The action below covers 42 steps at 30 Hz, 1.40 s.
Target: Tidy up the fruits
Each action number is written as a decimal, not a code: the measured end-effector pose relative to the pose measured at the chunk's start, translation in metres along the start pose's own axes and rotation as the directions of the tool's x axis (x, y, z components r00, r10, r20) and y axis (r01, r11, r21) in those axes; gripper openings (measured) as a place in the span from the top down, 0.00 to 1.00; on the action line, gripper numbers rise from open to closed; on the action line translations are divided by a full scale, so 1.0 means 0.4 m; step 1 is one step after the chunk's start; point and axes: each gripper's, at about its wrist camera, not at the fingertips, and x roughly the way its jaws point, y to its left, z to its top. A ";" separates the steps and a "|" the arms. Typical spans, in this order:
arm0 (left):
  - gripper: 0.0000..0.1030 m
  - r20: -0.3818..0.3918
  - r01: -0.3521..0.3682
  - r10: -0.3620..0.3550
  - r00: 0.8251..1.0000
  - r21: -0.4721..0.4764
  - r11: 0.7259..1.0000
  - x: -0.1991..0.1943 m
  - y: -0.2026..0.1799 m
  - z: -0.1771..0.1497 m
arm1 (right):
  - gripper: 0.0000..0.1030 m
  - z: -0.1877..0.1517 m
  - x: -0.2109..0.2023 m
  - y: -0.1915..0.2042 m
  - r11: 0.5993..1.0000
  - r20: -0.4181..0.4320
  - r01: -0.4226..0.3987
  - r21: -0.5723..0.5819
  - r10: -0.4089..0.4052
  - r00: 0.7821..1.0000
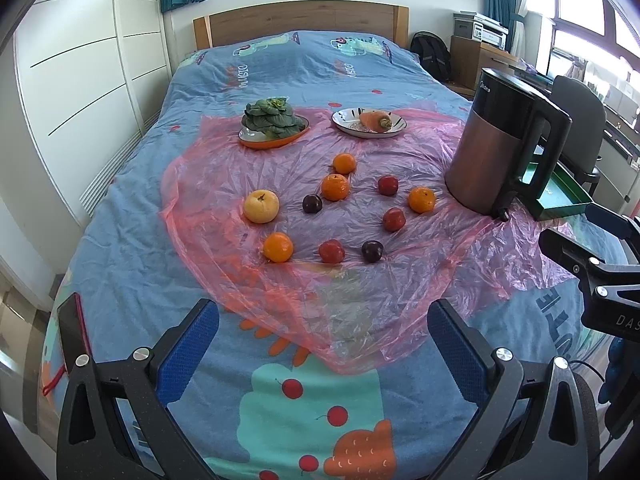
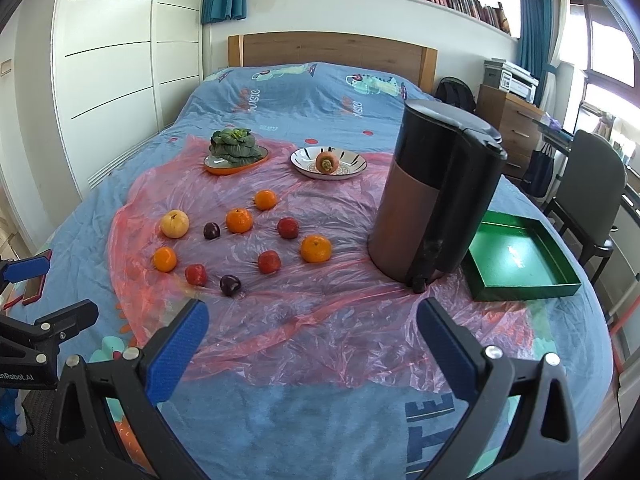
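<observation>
Ten fruits [image 1: 335, 187] on pink sheet [image 1: 400, 280], well ahead of left tool [image 1: 322, 344] and right tool [image 2: 312, 340]; both spread apart, empty.

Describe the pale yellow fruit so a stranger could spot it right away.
On the pink plastic sheet on the bed, find the loose fruit in front of the two plates. The yellow fruit lies at the cluster's left edge, the largest and only pale one.
</observation>
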 end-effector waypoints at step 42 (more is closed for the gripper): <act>0.01 -0.123 -0.038 0.041 0.992 0.021 0.999 0.306 0.169 0.044 | 0.00 0.014 0.331 0.178 0.961 -0.124 -0.275 -0.035 0.269 0.955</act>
